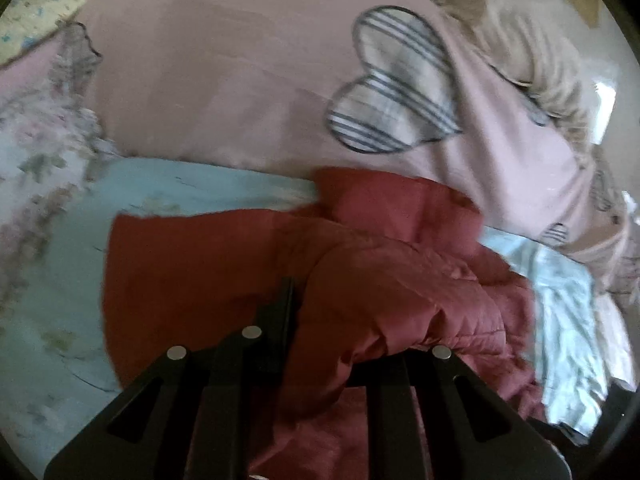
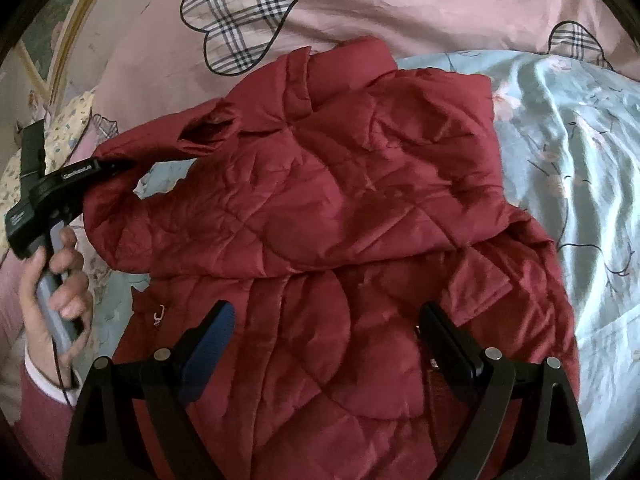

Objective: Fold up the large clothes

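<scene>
I have the quilted dark-red padded jacket (image 2: 320,216) lying across the pale blue floral bedsheet (image 2: 580,168), with the pink duvet with checked heart patches (image 2: 360,4) just beyond it. My left gripper (image 2: 116,165) is pinched tight on the jacket's sleeve (image 2: 132,148) near the cuff, and the sleeve hangs lifted off the sheet, held up by the hand (image 2: 56,272) on the grey handle. My right gripper (image 2: 324,320) hovers over the jacket's lower body with its fingers wide apart and nothing between them. I judge the step in hand is carrying that sleeve inward across the chest. To do it well I would keep the pinch firm, since the slick padded cloth could slip, sweep the sleeve over in a low arc so it lands flat, and press the body down with the right gripper so the jacket does not drag sideways
</scene>
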### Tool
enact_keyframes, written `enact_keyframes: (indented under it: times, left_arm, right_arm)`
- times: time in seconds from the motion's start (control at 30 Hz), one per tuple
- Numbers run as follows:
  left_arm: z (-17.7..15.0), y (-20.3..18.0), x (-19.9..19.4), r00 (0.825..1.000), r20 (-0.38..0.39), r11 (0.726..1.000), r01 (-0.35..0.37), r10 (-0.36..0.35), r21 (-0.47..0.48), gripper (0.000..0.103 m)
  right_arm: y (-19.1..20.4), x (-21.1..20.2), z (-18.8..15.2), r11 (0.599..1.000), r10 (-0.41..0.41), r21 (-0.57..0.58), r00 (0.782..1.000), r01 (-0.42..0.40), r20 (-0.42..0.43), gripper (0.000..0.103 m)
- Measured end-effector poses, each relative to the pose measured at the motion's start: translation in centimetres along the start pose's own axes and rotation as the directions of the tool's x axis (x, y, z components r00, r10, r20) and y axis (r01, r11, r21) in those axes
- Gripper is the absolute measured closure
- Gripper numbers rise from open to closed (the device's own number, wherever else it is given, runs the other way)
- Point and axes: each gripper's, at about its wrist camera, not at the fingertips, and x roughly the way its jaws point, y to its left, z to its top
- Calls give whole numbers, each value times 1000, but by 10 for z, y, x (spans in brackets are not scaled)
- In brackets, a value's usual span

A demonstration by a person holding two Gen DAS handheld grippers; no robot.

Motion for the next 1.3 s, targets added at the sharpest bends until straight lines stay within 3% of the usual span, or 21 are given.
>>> enact_keyframes:
  times: [0.23,0.47,0.63,0.7,0.8,0.83,0.87,0.9,0.93,0.97,1.0,1.13,1.2,1.27,1.3]
  left_arm:
    - [-28,-52,22,995,-47,995,93,-92,35,91]
    - [-61,-77,49,986,-110,991,129,-125,33,91]
    - [-64,-81,46,978,-105,983,181,-178,16,91]
    - [-64,-82,45,978,-104,982,185,-181,29,91]
    - [-64,-80,46,978,-104,982,187,-184,28,91]
    - [-64,-79,46,977,-102,981,192,-189,26,91]
    - [-64,-80,47,977,-101,981,194,-190,25,91]
    - [-64,-80,47,977,-100,981,190,-187,27,91]
    - [-64,-80,48,978,-108,983,183,-179,34,89]
    - [-64,-82,50,978,-127,984,173,-166,46,83]
    - [-65,-83,52,976,-144,983,175,-166,54,76]
    - [-71,-87,52,960,-213,972,206,-179,110,60]
    - [-75,-88,47,954,-227,966,227,-196,123,33]
    - [-78,-87,41,959,-215,966,216,-183,140,16]
    - [-79,-86,38,962,-205,967,211,-179,146,16]
  right_arm:
    - [-24,-11,5,991,78,109,997,-79,18,9]
    - [-48,-5,24,931,240,269,969,-248,62,8]
    - [-56,21,45,836,398,372,913,-403,93,8]
    - [-63,37,51,764,468,444,876,-467,117,8]
    - [-68,56,57,720,496,496,860,-485,120,12]
    - [-69,60,57,711,502,507,856,-487,118,16]
    - [-68,67,58,692,523,520,844,-501,117,34]
    - [-67,71,58,685,533,525,839,-506,113,62]
    - [-65,75,58,680,541,529,834,-508,106,74]
    - [-64,77,59,686,537,526,838,-503,101,84]
    - [-62,75,61,706,517,510,850,-491,103,88]
    - [-63,61,71,756,463,456,876,-470,135,93]
    - [-63,53,78,792,422,426,896,-438,137,94]
    - [-65,45,82,828,374,395,917,-398,139,94]
    - [-66,41,85,848,344,377,928,-373,144,95]
